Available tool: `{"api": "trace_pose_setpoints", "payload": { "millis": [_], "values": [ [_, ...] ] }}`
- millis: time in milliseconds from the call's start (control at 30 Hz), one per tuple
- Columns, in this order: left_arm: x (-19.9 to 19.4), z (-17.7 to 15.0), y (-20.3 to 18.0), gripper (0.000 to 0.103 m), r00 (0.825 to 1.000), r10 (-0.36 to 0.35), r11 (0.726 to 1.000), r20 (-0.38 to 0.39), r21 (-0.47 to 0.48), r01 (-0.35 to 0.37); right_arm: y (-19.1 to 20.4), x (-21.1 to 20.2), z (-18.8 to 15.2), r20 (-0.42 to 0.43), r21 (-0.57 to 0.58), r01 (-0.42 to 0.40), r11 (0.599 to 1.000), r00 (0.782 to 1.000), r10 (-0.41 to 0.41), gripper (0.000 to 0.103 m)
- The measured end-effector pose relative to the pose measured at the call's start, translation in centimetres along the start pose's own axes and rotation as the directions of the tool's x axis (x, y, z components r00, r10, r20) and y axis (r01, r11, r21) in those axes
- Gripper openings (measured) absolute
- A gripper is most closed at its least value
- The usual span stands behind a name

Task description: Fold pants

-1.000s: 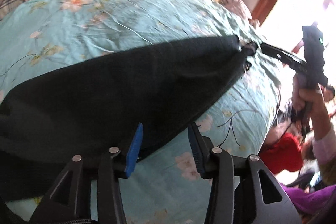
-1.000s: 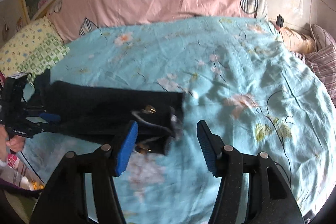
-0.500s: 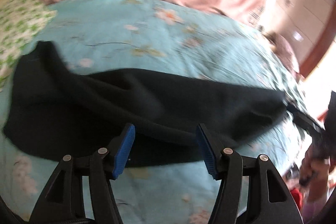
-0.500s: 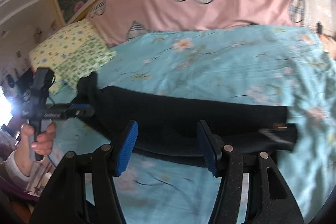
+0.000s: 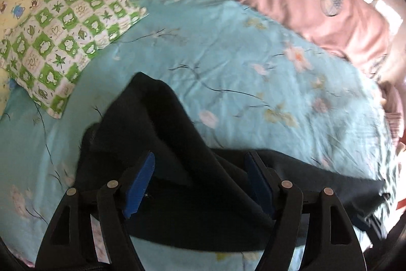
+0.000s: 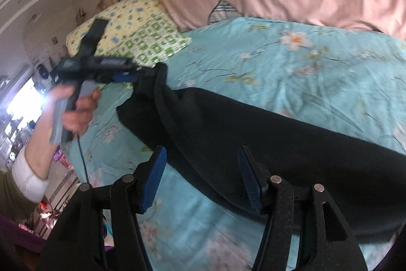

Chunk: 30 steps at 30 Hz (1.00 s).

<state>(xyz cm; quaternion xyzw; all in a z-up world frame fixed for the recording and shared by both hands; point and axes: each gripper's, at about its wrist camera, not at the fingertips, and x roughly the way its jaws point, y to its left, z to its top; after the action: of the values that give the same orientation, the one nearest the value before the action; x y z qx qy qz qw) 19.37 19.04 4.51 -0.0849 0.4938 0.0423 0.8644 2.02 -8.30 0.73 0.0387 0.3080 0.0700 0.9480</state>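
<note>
1. While the black pants [image 6: 253,133] lie stretched across the blue floral bedspread [image 6: 291,62], we judge the fold barely begun: one long band, no crosswise fold visible.
2. Our left gripper [image 5: 200,182] has its blue pads wide apart over the cloth; in the right wrist view it sits at the pants' far left end, though we cannot tell whether it grips there.
3. Our right gripper [image 6: 203,178] gapes open over the near edge, holding nothing.
4. Folding end to end remains.
</note>
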Motion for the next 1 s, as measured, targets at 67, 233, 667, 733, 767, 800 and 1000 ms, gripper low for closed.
{"api": "trace_pose_setpoints", "payload": {
  "millis": [67, 233, 667, 733, 767, 800, 1000],
  "values": [
    [1.2, 1.1, 0.3, 0.074, 0.998, 0.048, 0.999, -0.032, 0.005, -0.048, 0.8, 1.3, 0.5, -0.013, -0.015, -0.019, 1.000, 1.000, 0.019, 0.060],
    [3.9, 2.1, 0.1, 0.074, 0.985, 0.134, 0.991, -0.107, 0.039, -0.130, 2.5, 4.8, 2.2, -0.048, -0.047, -0.062, 0.997, 0.997, 0.059, 0.060],
    [5.3, 1.2, 0.9, 0.008, 0.985, 0.115, 0.993, -0.132, 0.033, -0.112, 4.9, 12.6, 2.8, -0.210, -0.141, -0.037, 0.989, 0.978, 0.006, 0.008],
    [3.8, 0.7, 1.4, 0.006, 0.996, 0.049, 0.999, -0.074, -0.005, -0.049, 4.7, 11.9, 2.9, -0.185, -0.129, -0.049, 0.990, 0.983, 0.024, 0.007],
    [2.8, 0.3, 1.7, 0.005, 0.999, 0.020, 1.000, -0.041, -0.019, -0.021, 4.7, 11.4, 2.9, -0.169, -0.124, -0.050, 0.991, 0.985, 0.029, 0.007],
    [1.8, -0.2, 2.0, 0.005, 1.000, -0.007, 0.999, -0.005, -0.035, 0.007, 4.8, 11.0, 3.0, -0.151, -0.120, -0.048, 0.992, 0.988, 0.030, 0.007],
    [-2.8, -4.9, 5.4, 0.004, 0.971, -0.156, 0.967, 0.181, -0.173, 0.187, 5.4, 8.0, 3.3, -0.076, -0.134, -0.076, 0.988, 0.995, 0.067, 0.007]
  ]
}}
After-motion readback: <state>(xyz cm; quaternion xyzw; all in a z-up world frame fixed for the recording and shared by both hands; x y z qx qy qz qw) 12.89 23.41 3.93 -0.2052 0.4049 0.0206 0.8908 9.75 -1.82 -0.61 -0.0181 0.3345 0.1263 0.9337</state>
